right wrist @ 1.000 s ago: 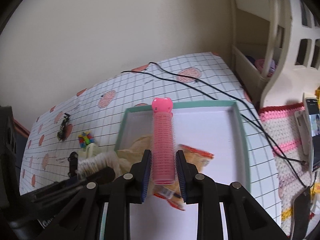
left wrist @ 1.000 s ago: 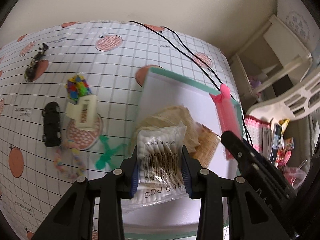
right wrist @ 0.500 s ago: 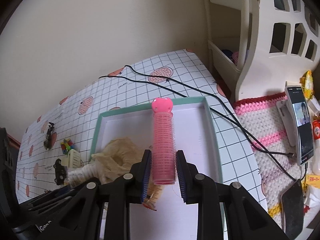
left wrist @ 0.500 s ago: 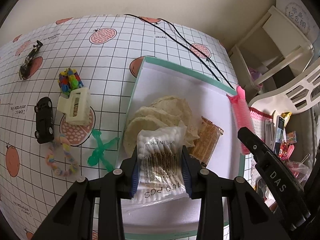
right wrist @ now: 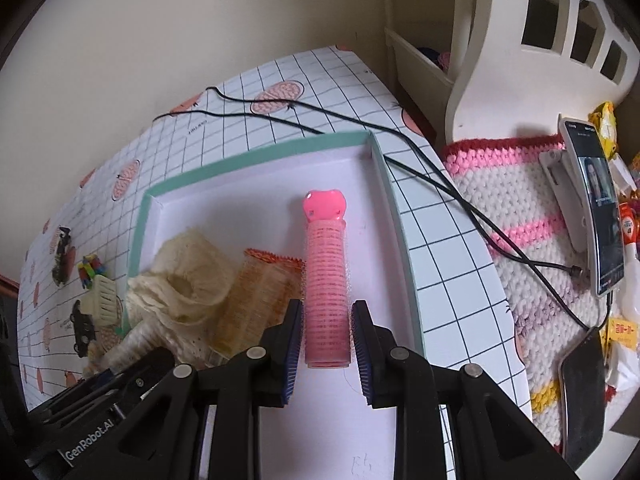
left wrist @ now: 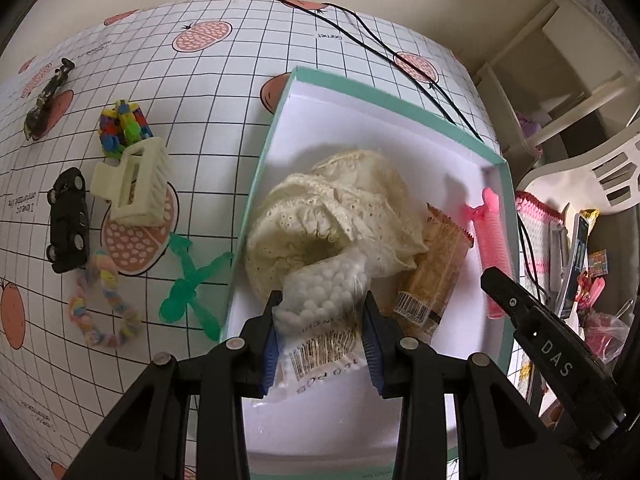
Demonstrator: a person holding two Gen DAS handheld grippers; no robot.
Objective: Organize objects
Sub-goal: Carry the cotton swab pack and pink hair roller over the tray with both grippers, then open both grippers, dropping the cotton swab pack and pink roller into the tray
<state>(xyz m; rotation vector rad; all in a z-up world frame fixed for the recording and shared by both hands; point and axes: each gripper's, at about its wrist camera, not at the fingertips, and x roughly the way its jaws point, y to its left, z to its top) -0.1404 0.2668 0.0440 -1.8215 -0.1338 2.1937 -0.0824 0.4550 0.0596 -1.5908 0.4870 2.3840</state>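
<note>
A teal-rimmed white tray point(left wrist: 256, 184) point(right wrist: 256, 156) holds a cream lace cloth point(left wrist: 344, 208) point(right wrist: 188, 276) and an orange snack packet point(left wrist: 440, 268) point(right wrist: 256, 300). My left gripper point(left wrist: 322, 304) is shut on a clear bag of cotton swabs point(left wrist: 328, 344). The bag's front end droops onto the cloth. My right gripper point(right wrist: 326, 308) is shut on a pink hair roller point(right wrist: 324, 248) point(left wrist: 494, 232). The roller lies low along the tray's right wall, heart-shaped end pointing away.
Left of the tray, on the checked cloth, lie a cream claw clip point(left wrist: 132, 184), black toy car point(left wrist: 68, 224), coloured blocks point(left wrist: 124, 128), green plastic figure point(left wrist: 188, 280) and bead bracelet point(left wrist: 100, 304). Black cables point(left wrist: 400, 60) run behind. A phone point(right wrist: 600, 208) stands on a crocheted mat point(right wrist: 520, 208).
Both grippers have come down closer to the tray. The swab bag has tipped forward onto the cream cloth. The roller has dropped towards the tray floor by the right wall.
</note>
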